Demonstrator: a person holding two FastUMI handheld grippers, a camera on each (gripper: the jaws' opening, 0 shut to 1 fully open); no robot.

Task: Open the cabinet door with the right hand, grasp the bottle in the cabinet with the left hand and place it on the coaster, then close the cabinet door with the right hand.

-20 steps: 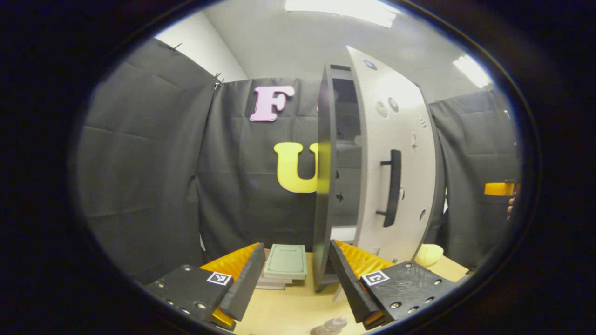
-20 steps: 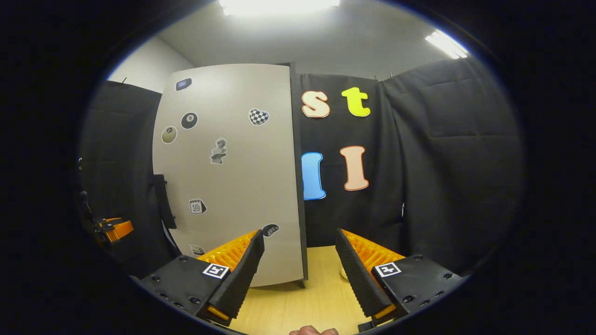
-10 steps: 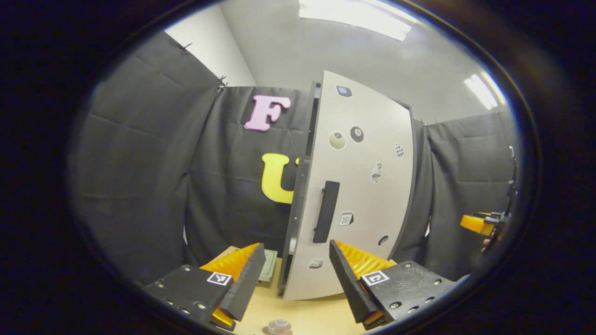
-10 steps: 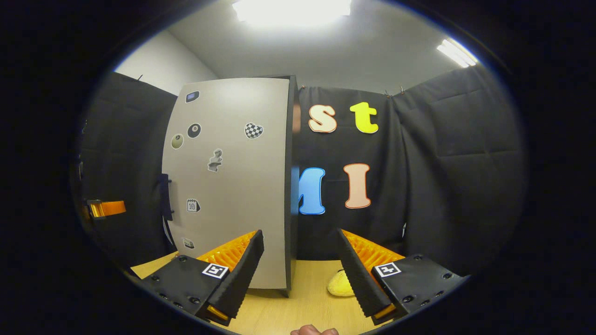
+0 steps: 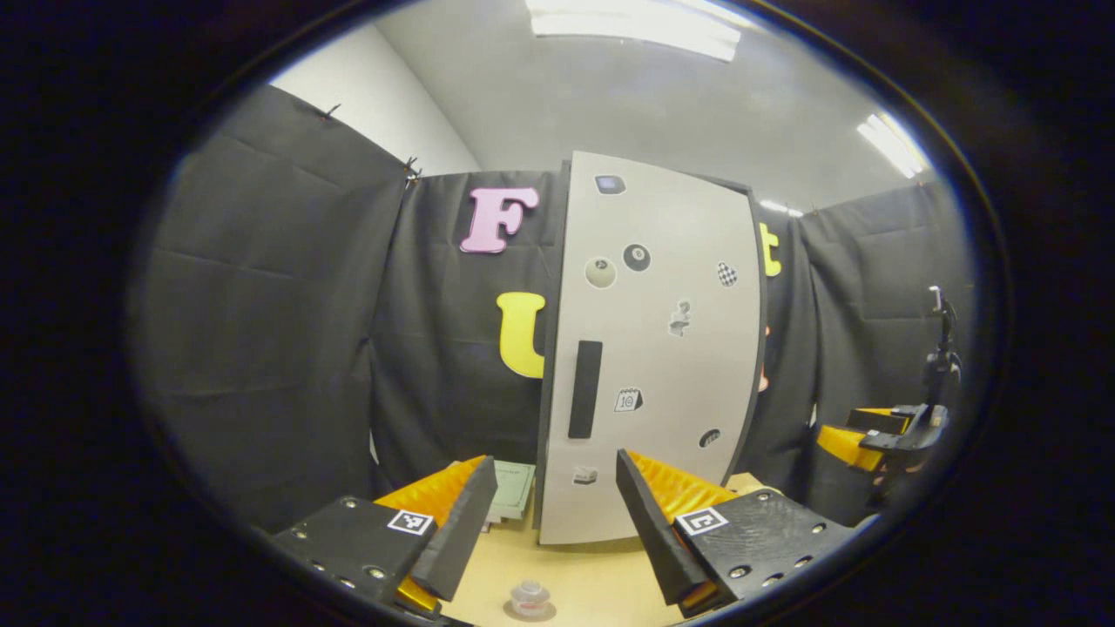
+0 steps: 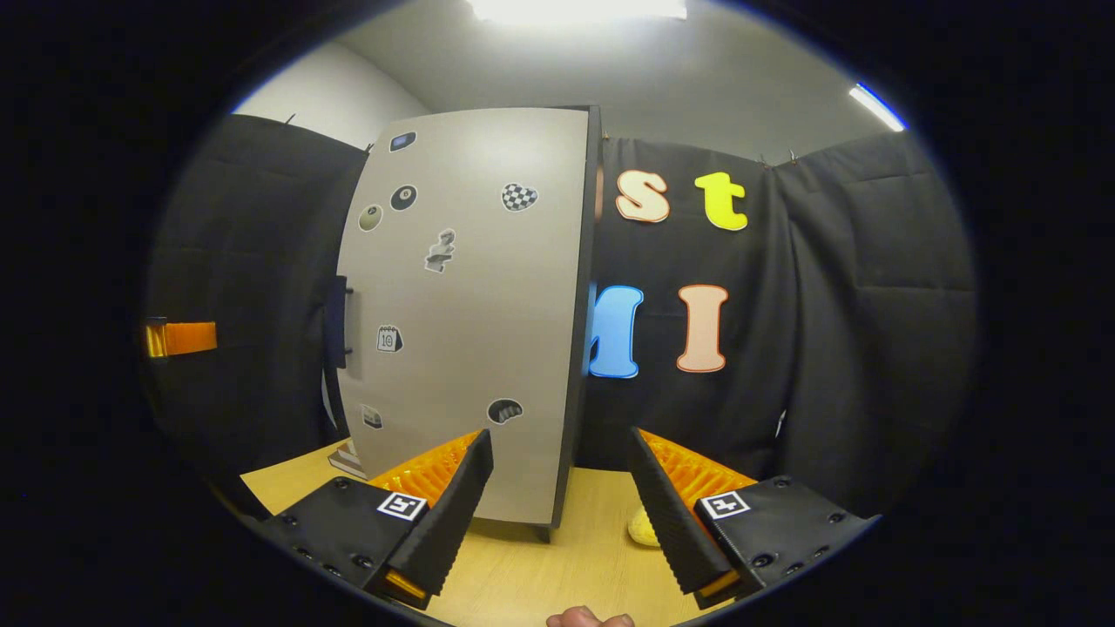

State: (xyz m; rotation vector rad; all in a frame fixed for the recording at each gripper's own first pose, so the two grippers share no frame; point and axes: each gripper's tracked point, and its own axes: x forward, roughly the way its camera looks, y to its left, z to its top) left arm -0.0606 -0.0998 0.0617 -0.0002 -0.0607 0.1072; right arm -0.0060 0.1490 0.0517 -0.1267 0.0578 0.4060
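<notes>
Now your cabinet door (image 5: 653, 348) sits flush, handle (image 5: 584, 389) at its nine o'clock edge.
Your left hand-held gripper (image 5: 549, 522) and right hand-held gripper (image 6: 562, 514) both gape wide, holding nothing; the bottle (image 5: 529, 599) stands on the bench (image 5: 592, 583) at six o'clock.

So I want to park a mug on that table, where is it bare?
The light wooden tabletop is bare between the pale grey stickered cabinet door and the small yellow object. In the left gripper view, another patch lies beside the clear bottle, before the door. It is crowded left of the cabinet, where the green books lie stacked.
</notes>
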